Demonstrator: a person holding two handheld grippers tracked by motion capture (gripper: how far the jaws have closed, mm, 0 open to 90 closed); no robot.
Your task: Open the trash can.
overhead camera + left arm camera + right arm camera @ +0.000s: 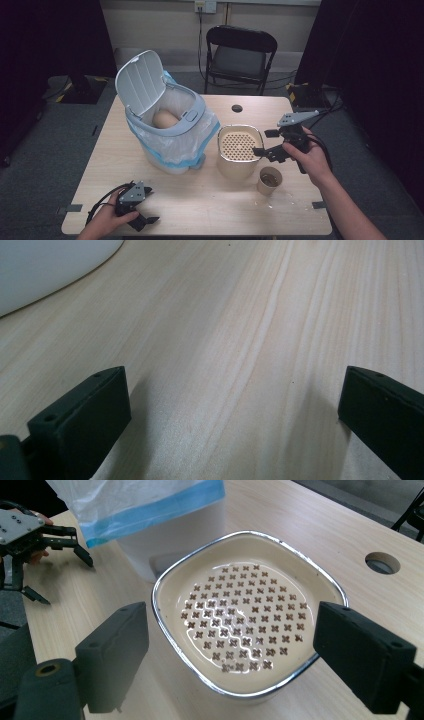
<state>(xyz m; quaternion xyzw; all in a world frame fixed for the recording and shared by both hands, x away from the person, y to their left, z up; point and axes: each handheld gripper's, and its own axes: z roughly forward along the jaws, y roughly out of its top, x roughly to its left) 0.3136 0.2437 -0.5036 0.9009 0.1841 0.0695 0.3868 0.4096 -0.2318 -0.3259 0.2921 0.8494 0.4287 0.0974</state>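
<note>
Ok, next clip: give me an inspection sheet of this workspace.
Surface: light wood table, round hole near the far edge.
Job's things: cream strainer container with perforated insert; paper cup beside it.
Clutter: white bin, lid up, lined with a bag, tan object inside.
Grippers: right gripper open, over the strainer; left gripper open, low over bare wood.
Cables: black cable trailing from each gripper.
Surroundings: folding chair, grey floor, dark curtains.
</note>
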